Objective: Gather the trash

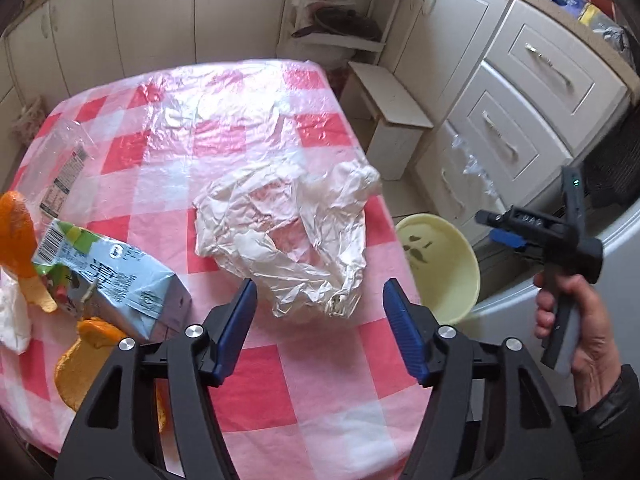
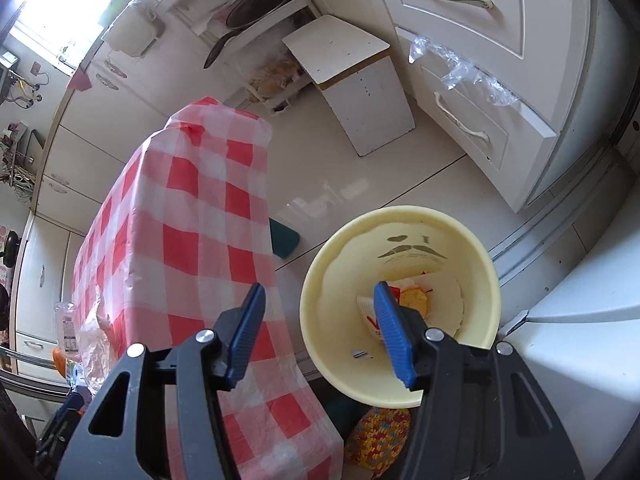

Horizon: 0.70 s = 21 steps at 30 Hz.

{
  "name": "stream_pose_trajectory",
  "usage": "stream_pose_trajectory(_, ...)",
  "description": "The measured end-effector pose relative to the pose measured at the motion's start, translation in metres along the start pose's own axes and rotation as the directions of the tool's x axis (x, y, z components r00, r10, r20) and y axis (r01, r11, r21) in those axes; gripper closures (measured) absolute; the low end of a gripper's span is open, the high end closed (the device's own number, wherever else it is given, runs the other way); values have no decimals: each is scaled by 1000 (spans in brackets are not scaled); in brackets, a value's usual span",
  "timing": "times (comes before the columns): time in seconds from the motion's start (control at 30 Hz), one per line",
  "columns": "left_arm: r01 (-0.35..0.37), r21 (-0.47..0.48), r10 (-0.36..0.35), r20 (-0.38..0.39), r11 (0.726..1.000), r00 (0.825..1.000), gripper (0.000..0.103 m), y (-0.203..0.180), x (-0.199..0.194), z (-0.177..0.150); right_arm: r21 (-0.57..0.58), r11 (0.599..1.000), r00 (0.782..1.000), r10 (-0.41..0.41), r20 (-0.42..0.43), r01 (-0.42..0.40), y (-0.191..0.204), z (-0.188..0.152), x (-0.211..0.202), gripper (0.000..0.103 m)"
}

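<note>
A crumpled white plastic bag [image 1: 280,240] lies in the middle of the red-and-white checked table [image 1: 256,392]. My left gripper [image 1: 320,300] hangs open just in front of the bag, with only its near edge between the blue pads. At the left lie a light blue drink carton [image 1: 108,276], orange peels [image 1: 16,232] and a clear wrapper [image 1: 60,160]. Right of the table, on the floor, stands a yellow bin [image 2: 472,264] holding an orange peel [image 2: 416,300] and a white carton scrap. My right gripper [image 2: 318,300] is open and empty above the bin's rim; a hand holds it.
A white stool [image 2: 360,80] stands on the floor beyond the bin. White drawers [image 1: 540,92] line the right side, with clear plastic [image 2: 460,68] hanging from one. A white appliance [image 2: 580,320] is close on the right. A colourful crocheted item [image 2: 380,436] lies below the bin.
</note>
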<state>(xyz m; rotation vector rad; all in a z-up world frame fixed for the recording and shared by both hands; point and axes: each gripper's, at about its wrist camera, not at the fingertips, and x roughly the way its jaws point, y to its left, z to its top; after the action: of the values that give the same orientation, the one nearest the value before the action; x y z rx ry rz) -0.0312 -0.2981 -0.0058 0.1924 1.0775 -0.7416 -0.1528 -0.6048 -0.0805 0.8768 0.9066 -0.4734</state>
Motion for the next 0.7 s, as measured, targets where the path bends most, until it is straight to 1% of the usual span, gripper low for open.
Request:
stream_pose_trajectory(0.1,-28,-30,28,3,999,1000,41,1,15,4,-4,1000,1000,8,8,-7,6,1,-2,48)
stream_pose_trajectory(0.13,-24,-52,24,-1,998,1000,47,3,20,5,-6,1000,1000,10,9,-10,7,1,-3,48)
stream_pose_trajectory(0.2,7,-105,-6,1,994,1000,63,7,26,9,-8,1000,1000,15,11,-15,8,1,-3,48)
stream_pose_trajectory(0.23,18,-120,-16,13,993,1000,68,9,26,10,-9,1000,1000,17,12,-17,9,1,-3,48)
stream_pose_trajectory(0.27,19,-121,-16,20,992,1000,70,8,26,12,-10,1000,1000,20,11,-20,9,2,-2,48)
stream_pose_trajectory(0.3,19,-116,-16,28,993,999,79,8,25,14,-10,1000,1000,23,11,-23,9,2,-2,48)
stream_pose_trajectory(0.33,22,-112,-19,31,993,999,86,8,25,16,-12,1000,1000,29,11,-29,10,2,-2,48)
stream_pose_trajectory(0.37,33,-114,-29,32,993,999,89,8,24,17,-15,999,999,35,12,-35,10,3,-3,48)
stream_pose_trajectory(0.4,41,-113,-37,34,993,999,98,7,23,17,-18,999,999,38,12,-38,11,3,-3,48)
stream_pose_trajectory(0.47,60,-98,-54,59,993,997,98,4,15,18,-21,999,999,47,15,-47,12,3,-4,48)
stream_pose_trajectory(0.53,69,-78,-63,77,995,995,102,-1,7,19,-20,998,998,55,20,-54,13,4,-6,48)
stream_pose_trajectory(0.7,80,-54,-75,98,995,992,102,-8,-5,21,-18,998,998,63,26,-63,14,5,-8,48)
